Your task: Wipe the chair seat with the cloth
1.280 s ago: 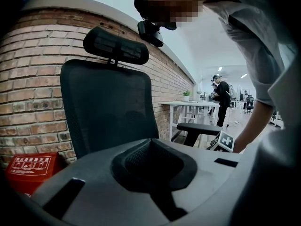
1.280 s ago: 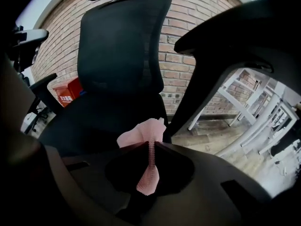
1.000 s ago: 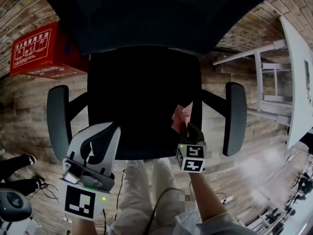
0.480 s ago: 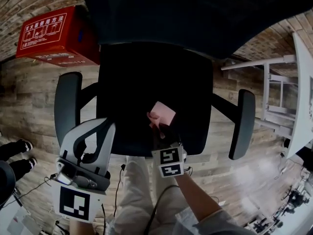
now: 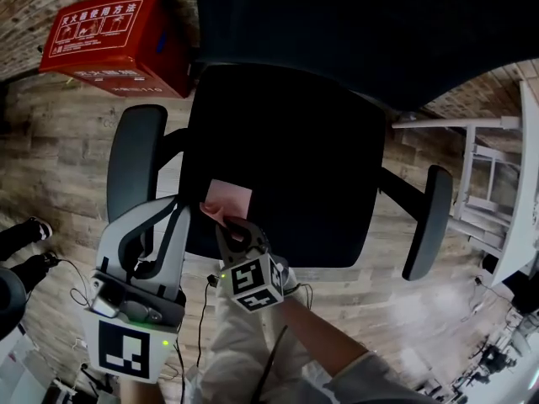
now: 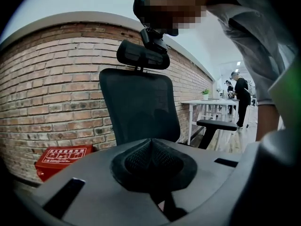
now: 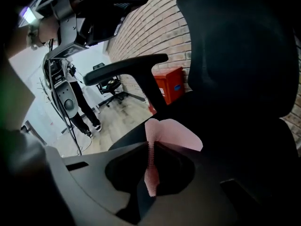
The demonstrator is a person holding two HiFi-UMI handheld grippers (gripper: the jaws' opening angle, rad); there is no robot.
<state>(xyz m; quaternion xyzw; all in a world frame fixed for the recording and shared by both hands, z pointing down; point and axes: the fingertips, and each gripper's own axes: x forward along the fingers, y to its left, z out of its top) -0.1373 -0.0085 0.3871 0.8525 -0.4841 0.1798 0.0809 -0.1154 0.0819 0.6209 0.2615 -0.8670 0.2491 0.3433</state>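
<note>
A black office chair faces me; its seat [image 5: 295, 167] fills the middle of the head view. A pink cloth [image 5: 227, 199] lies on the seat's front left corner, and my right gripper [image 5: 226, 223] is shut on its near edge. In the right gripper view the pink cloth [image 7: 164, 135] runs pinched between the jaws and spreads out onto the dark seat [image 7: 235, 140]. My left gripper [image 5: 164, 217] hovers just left of the seat's front, beside the left armrest [image 5: 135, 167], its jaws shut with nothing in them. In the left gripper view the chair back [image 6: 138, 107] stands ahead.
A red box [image 5: 109, 36] sits on the wood floor by the brick wall, left of the chair. The right armrest [image 5: 425, 225] juts out on the far side, with a white table frame [image 5: 497, 158] beyond it. My legs [image 5: 244, 343] are under the seat's front edge.
My right gripper has dragged the pink cloth across the seat from its right front part to its left front corner. The left gripper has stayed beside the left armrest.
</note>
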